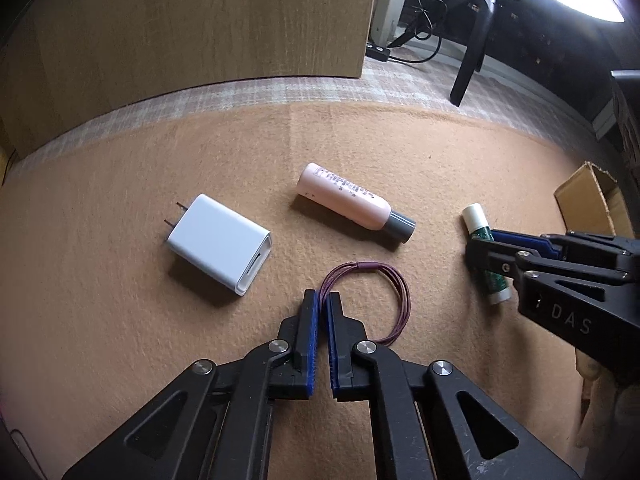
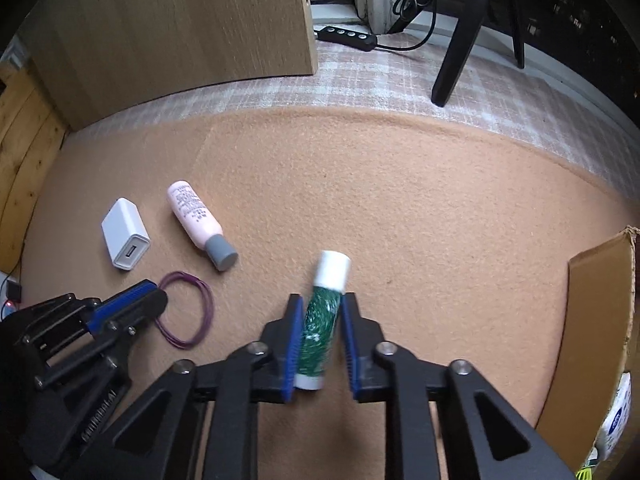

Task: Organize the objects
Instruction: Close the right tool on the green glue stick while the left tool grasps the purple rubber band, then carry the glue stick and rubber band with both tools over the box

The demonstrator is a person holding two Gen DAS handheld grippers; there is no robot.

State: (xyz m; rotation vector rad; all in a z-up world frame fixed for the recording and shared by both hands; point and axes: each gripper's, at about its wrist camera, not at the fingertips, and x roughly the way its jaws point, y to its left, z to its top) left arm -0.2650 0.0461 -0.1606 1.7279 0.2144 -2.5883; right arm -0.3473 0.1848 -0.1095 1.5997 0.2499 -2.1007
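A: Fingers (image 2: 295, 336) of the right gripper (image 2: 320, 300) clamp the green glue stick (image 2: 320, 332), presumably bound for the cardboard box (image 2: 592, 320).

B: The left gripper (image 1: 323, 300) pinches the purple hair tie (image 1: 372, 300) against the felt mat (image 1: 160, 340); charger (image 1: 218, 244) and pink bottle (image 1: 348, 200) lie untouched.
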